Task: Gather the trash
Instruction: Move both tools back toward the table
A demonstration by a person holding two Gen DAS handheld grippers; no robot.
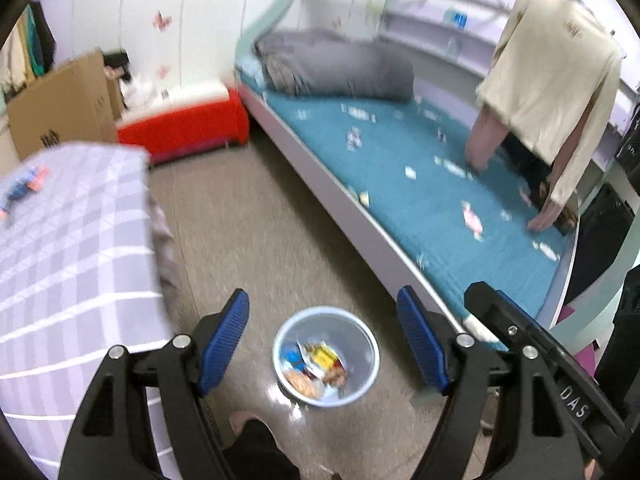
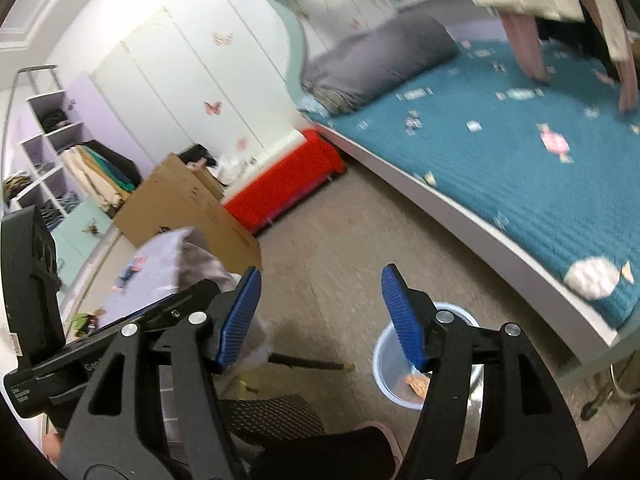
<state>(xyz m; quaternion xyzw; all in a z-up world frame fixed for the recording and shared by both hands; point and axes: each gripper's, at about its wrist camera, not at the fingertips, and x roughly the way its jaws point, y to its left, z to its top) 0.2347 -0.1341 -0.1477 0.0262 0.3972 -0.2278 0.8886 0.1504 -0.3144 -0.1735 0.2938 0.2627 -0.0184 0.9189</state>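
A pale blue trash bin [image 1: 326, 356] stands on the floor, holding several wrappers; it also shows in the right wrist view [image 2: 386, 364], partly behind a finger. My left gripper [image 1: 324, 316] is open and empty, high above the bin. My right gripper [image 2: 318, 300] is open and empty above the floor, left of the bin. Several candy wrappers [image 1: 472, 220] lie scattered on the teal bed [image 1: 400, 208]; they also show in the right wrist view [image 2: 554, 144] on the bed [image 2: 540, 200]. A crumpled white paper [image 2: 592, 278] sits near the bed's near edge.
A checked lilac surface [image 1: 72, 248] with a small blue-orange item [image 1: 24, 190] is at left. A red box [image 1: 184, 124] and a cardboard box [image 1: 60, 108] stand by the wall. A grey duvet roll [image 1: 336, 64] lies on the bed. Another person [image 1: 544, 92] leans over it.
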